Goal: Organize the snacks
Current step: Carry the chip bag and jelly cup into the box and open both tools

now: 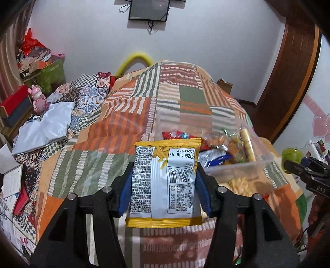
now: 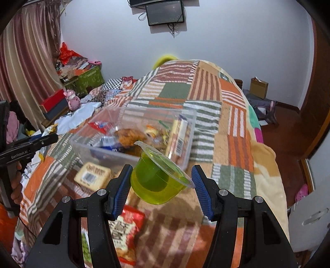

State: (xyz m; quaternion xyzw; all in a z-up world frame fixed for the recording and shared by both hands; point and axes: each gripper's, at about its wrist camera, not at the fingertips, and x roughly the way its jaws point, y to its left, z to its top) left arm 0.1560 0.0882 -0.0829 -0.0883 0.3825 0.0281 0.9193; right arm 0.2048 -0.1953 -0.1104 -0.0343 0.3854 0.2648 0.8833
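Left tongs (image 1: 165, 185) gripping yellow-and-white chip bag (image 1: 164, 181) | right tongs (image 2: 163, 189) clamping green jelly cup (image 2: 158, 181) | clear plastic bin (image 2: 107, 150) lying just ahead, seemingly nearer the right.

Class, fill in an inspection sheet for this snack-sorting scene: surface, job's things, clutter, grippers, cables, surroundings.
Surface: patchwork blanket over a bed.
Job's things: clear tub of snacks; yellow snack bag; green jelly cup; red packet and cracker pack loose on the blanket.
Clutter: boxes, papers, pink toy beside the bed.
Grippers: left gripper clamps the bag; right gripper clamps the cup.
Cables: dangling under the wall screen.
Surroundings: curtain, wooden door frame.
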